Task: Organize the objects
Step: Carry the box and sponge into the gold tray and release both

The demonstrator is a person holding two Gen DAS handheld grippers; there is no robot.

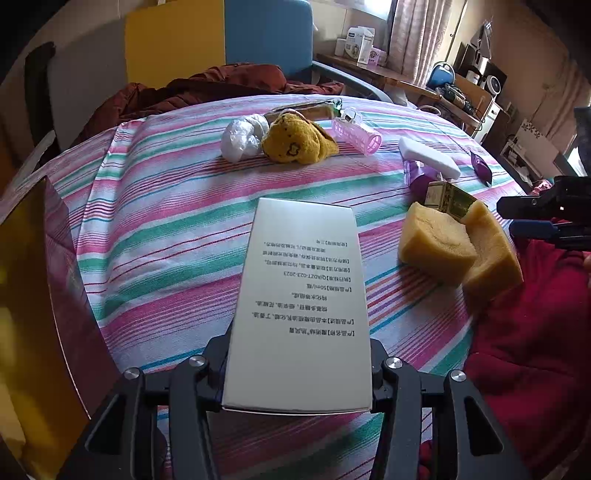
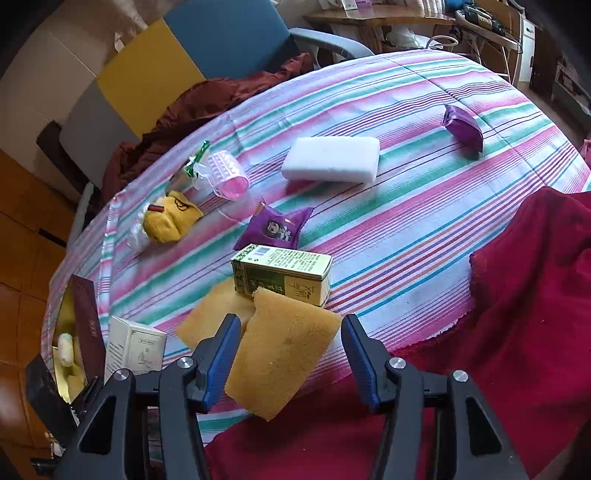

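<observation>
I am gripping the long white printed carton (image 1: 299, 306) lengthwise in my left gripper (image 1: 299, 373) while my right gripper (image 2: 291, 354) is spreading open around the nearer yellow foam sponge (image 2: 280, 350).

Daylight from window (image 1: 373, 7) beyond striped cloth (image 1: 177, 206); far end bright, near end dimmer. Glare on white box (image 1: 301, 295). Strong fisheye bending, dark corners. Soft shadows.

A lived-in home room: a striped bedsheet (image 1: 177, 206) covers the work surface, a dark red quilt (image 1: 221, 85) is bunched behind it, floral curtains (image 1: 417, 33) hang at a window, and a cluttered wooden desk (image 1: 373, 70) holds household boxes.
</observation>
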